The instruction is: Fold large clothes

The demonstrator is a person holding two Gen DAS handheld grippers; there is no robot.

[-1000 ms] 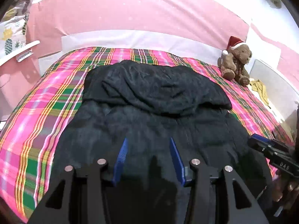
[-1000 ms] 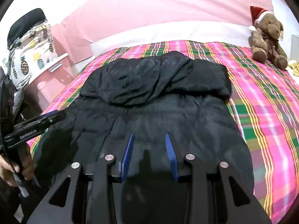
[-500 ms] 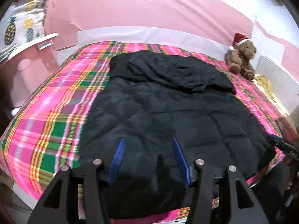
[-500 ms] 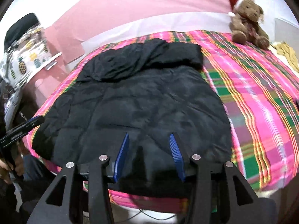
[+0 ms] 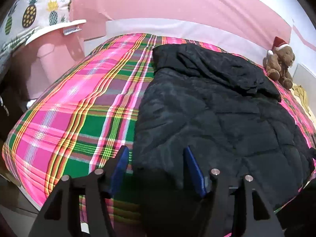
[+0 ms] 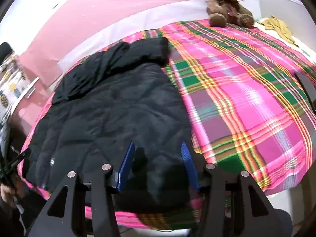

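Black coat (image 5: 217, 122) lies flat by the bed's (image 5: 65, 118) near edge. Both grippers have pulled back and apart — the left gripper (image 5: 156, 164) now at the coat's left bottom corner, the right gripper (image 6: 157, 158) at its right. Both are wide open, holding nothing. Far off sits a teddy (image 6: 227, 2). I think a bottom-up fold comes next.

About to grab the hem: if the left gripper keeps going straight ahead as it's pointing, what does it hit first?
Most likely the black jacket: its near left edge lies between the open fingers of the left gripper, on the plaid bedspread. Depth is unclear.
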